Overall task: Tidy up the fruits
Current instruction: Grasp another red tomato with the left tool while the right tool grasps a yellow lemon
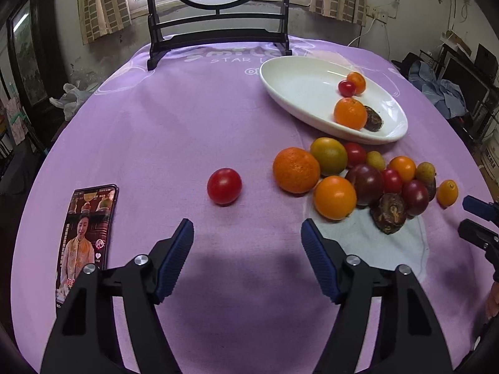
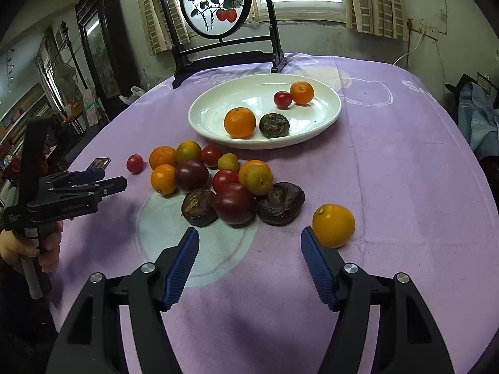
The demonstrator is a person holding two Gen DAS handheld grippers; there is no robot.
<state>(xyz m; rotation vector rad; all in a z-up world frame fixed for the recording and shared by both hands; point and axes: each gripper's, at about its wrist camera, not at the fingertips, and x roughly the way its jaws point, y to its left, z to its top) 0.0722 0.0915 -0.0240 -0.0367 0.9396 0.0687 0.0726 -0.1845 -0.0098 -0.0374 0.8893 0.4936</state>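
So the fruit is mostly still off the plate: a pile of oranges, tomatoes and dark wrinkly ones (image 2: 224,180) sits mid-frame on the purple cloth of the desk (image 2: 389,187), with only four pieces on the white plate (image 2: 212,106) just behind it. One red tomato (image 1: 224,186) sits on its own, ahead of the left hand-held gripper (image 1: 246,233), whose jaws are wide apart and empty. The right hand-held gripper (image 2: 249,243) is also wide open with nothing in it, and a lone orange (image 2: 333,225) sits right by its right finger. Biggest risk I'd guess: everything here is round, so a nudge from a fingertip could send the tomato or that orange rolling, maybe off the edge, and poking into the pile could scatter it. Squeezing a tomato too hard could split it too. The left view shows a phone (image 1: 85,243) playing video at lower left, barely visible in the right view; only the right view shows the person's hand on the left handle.
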